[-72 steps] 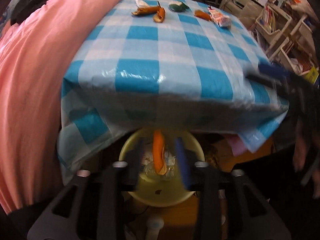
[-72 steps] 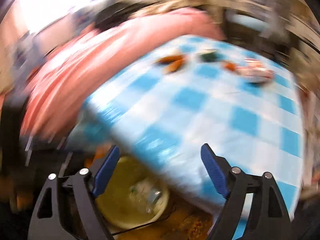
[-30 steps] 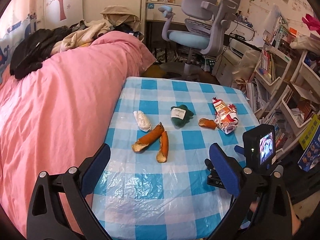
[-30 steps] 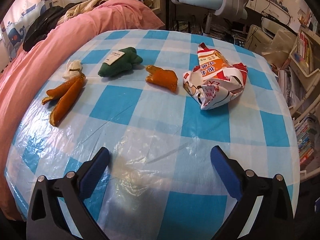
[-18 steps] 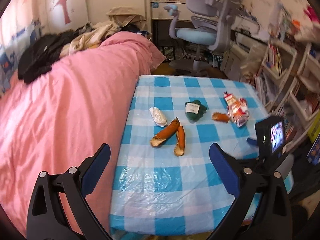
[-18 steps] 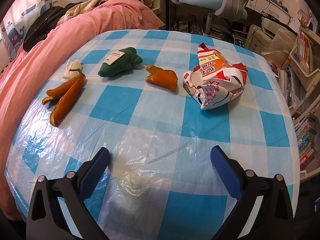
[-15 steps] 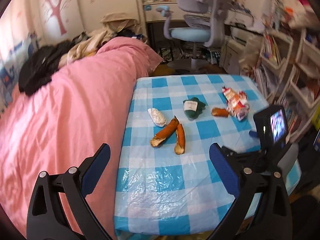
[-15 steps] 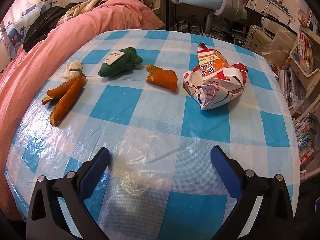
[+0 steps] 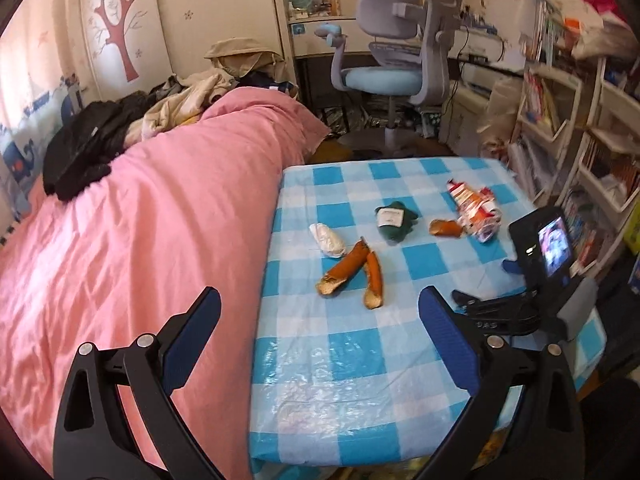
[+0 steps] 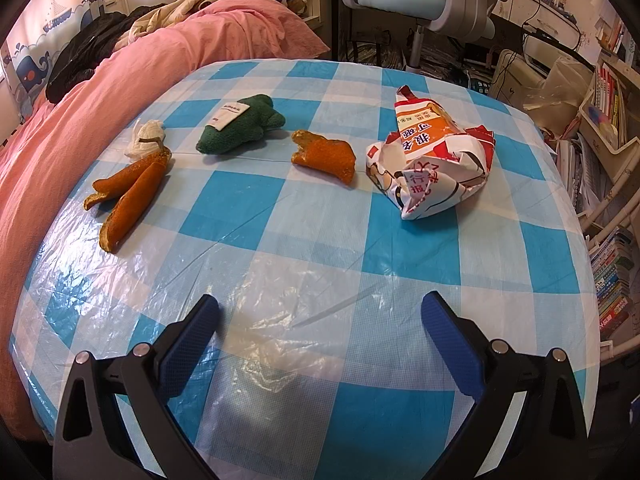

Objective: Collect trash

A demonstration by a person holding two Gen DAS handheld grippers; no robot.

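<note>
Peel strips (image 10: pixel 128 194), a peel chunk (image 10: pixel 325 155), a tissue wad (image 10: pixel 146 138), a green cloth (image 10: pixel 240 124) and a crumpled wrapper (image 10: pixel 432 156) lie mid-tablecloth (image 10: pixel 320 280). All probably light and limp; pinch each across its middle. Right gripper (image 10: pixel 320 320) and left gripper (image 9: pixel 320 312) both gape, empty.

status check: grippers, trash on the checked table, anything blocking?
Left gripper open, empty; right gripper open, empty, over the blue-checked tablecloth. Crumpled red-and-white snack wrapper, orange peel piece uncollected. Nothing blocking.

Left view high and far, right view low, both over checked table (image 9: pixel 360 360).
</note>
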